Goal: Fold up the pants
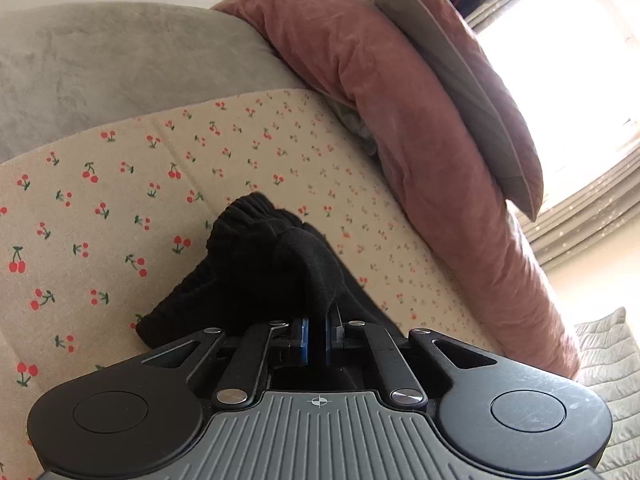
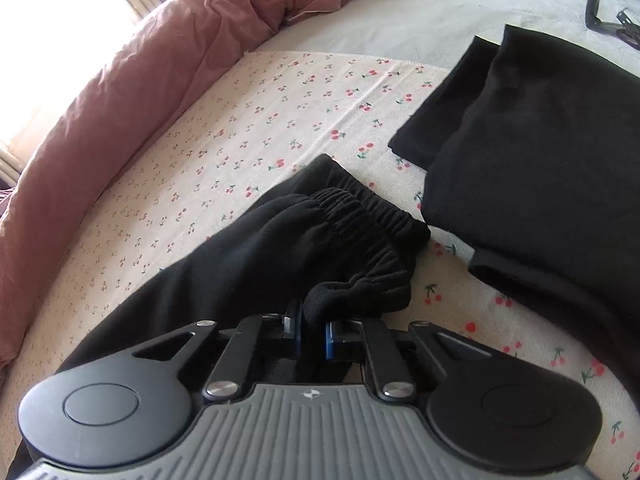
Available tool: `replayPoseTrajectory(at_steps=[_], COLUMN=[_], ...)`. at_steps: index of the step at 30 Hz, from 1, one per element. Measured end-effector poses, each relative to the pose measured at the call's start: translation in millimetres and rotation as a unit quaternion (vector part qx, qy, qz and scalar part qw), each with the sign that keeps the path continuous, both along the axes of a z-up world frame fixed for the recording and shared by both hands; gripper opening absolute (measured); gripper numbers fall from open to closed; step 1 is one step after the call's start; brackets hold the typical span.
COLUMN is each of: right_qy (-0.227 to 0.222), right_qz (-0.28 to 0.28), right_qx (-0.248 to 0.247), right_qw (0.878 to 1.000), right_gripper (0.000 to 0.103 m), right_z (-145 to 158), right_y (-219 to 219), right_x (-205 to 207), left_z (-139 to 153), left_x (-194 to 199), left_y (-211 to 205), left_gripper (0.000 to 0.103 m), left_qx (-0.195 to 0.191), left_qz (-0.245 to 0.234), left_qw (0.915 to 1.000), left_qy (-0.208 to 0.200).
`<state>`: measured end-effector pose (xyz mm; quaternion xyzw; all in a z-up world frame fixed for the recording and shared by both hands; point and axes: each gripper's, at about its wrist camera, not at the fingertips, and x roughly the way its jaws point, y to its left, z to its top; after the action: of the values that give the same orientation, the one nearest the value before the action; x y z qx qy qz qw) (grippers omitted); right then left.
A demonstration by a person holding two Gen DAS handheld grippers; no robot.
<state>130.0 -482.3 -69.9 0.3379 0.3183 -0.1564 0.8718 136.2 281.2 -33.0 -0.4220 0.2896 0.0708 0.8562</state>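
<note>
Left gripper (image 1: 318,332) and right gripper (image 2: 314,330) are each clamped on the elastic waistband of the black pants (image 2: 288,240), mid-way along the cherry-print sheet (image 2: 240,120). Soft, limp, light fabric; gathered waistband grips best.

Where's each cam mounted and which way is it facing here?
Left wrist: on the left gripper, looking forward and down along its fingers at bunched black fabric pants clamped in it; beyond, a dusty-pink quilt and a bright window.
Right wrist: on the right gripper, looking forward and down at the pants' elastic waistband, pinched; a flat black folded garment lies right.
Shared: the pants, the cherry-print cream sheet, the quilt. Only the grippers show; no hand.
</note>
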Motion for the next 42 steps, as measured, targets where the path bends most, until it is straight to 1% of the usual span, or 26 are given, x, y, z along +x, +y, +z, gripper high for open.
replayPoseTrajectory(at_steps=[2, 3, 5, 7, 9, 10, 12, 13, 15, 17, 19, 21, 23, 26, 28, 30, 31, 32, 34, 35, 36, 37, 39, 40, 41, 42], right_qy=[-0.052, -0.073, -0.095, -0.062, -0.001, 0.02, -0.002, -0.013, -0.012, 0.001, 0.028, 0.035, 0.006, -0.064, -0.085, -0.039, 0.006, 0.019, -0.013, -0.01, -0.001, 0.017, 0.035, 0.04, 0.038, 0.034], right_qz=[0.025, 0.039, 0.073, 0.082, 0.061, 0.056, 0.049, 0.052, 0.061, 0.069, 0.074, 0.073, 0.081, 0.087, 0.086, 0.081, 0.078, 0.08, 0.078, 0.072, 0.067, 0.069, 0.074, 0.073, 0.066, 0.058], right_qx=[-0.035, -0.056, -0.102, -0.114, -0.078, -0.049, -0.022, -0.028, -0.058, -0.088, -0.113, -0.112, -0.117, -0.126, -0.126, -0.11, -0.089, -0.07, -0.073, -0.078, -0.086, -0.103, -0.143, -0.183, -0.222, -0.258], right_qw=[0.998, 0.995, 0.987, 0.988, 0.995, 0.997, 0.999, 0.998, 0.996, 0.994, 0.99, 0.99, 0.99, 0.986, 0.985, 0.99, 0.993, 0.994, 0.994, 0.994, 0.994, 0.992, 0.986, 0.979, 0.972, 0.964], right_gripper=[0.0, 0.0, 0.0, 0.0, 0.0, 0.0, 0.0, 0.0, 0.0, 0.0, 0.0, 0.0, 0.0, 0.0, 0.0, 0.0, 0.0, 0.0, 0.0, 0.003, 0.012, 0.014, 0.017, 0.018, 0.025, 0.037], right_z=[27, 37, 45, 28, -6, -25, -40, -38, -30, -19, -5, 9, 28, 45, 36, 5, -20, -38, -41, -37, -33, -26, -11, 2, 14, 24], right_y=[2, 4, 8, -2, -22, -32, -38, -35, -26, -16, -9, -9, -8, -6, -9, -19, -26, -31, -33, -32, -31, -27, -20, -11, -2, 7], right_x=[-9, -16, -32, -37, -35, -36, -50, -55, -53, -42, -27, -20, -19, -35, -44, -39, -30, -28, -39, -41, -40, -37, -33, -32, -30, -25], left_z=[12, 15, 9, -11, -37, -46, -50, -48, -42, -38, -37, -37, -37, -41, -47, -52, -54, -54, -50, -45, -38, -32, -14, -4, 5, 12], left_x=[-11, -17, -22, -23, -27, -30, -39, -42, -42, -40, -39, -38, -39, -44, -47, -48, -49, -50, -55, -59, -66, -71, -85, -91, -92, -90], left_y=[2, -1, -11, -19, -19, -16, -7, -5, -9, -15, -15, -15, -17, -19, -18, -18, -17, -14, -7, -3, 2, 6, 20, 28, 37, 45], left_gripper=[0.005, 0.005, 0.005, 0.005, 0.006, 0.006, 0.006, 0.006, 0.006, 0.006, 0.006, 0.007, 0.007, 0.01, 0.012, 0.014, 0.014, 0.017, 0.026, 0.041, 0.059, 0.063, 0.061, 0.061, 0.061, 0.062], left_qx=[0.012, 0.031, 0.084, 0.112, 0.111, 0.102, 0.08, 0.077, 0.097, 0.117, 0.12, 0.119, 0.132, 0.146, 0.149, 0.151, 0.149, 0.141, 0.131, 0.132, 0.138, 0.146, 0.176, 0.185, 0.182, 0.172], left_qz=[-0.011, -0.018, -0.048, -0.081, -0.102, -0.103, -0.101, -0.101, -0.11, -0.116, -0.117, -0.118, -0.124, -0.129, -0.134, -0.146, -0.151, -0.159, -0.172, -0.178, -0.185, -0.185, -0.162, -0.148, -0.139, -0.13], left_qw=[0.9994, 0.9987, 0.9953, 0.9899, 0.9859, 0.9862, 0.9896, 0.9902, 0.9874, 0.9842, 0.9835, 0.9834, 0.9811, 0.9787, 0.978, 0.9757, 0.9753, 0.9754, 0.9748, 0.9736, 0.9717, 0.9705, 0.97, 0.971, 0.9731, 0.9765], left_qy=[-0.032, -0.035, -0.011, 0.031, 0.072, 0.08, 0.065, 0.058, 0.059, 0.065, 0.069, 0.07, 0.069, 0.065, 0.06, 0.062, 0.061, 0.059, 0.054, 0.054, 0.052, 0.051, 0.045, 0.033, 0.022, 0.013])
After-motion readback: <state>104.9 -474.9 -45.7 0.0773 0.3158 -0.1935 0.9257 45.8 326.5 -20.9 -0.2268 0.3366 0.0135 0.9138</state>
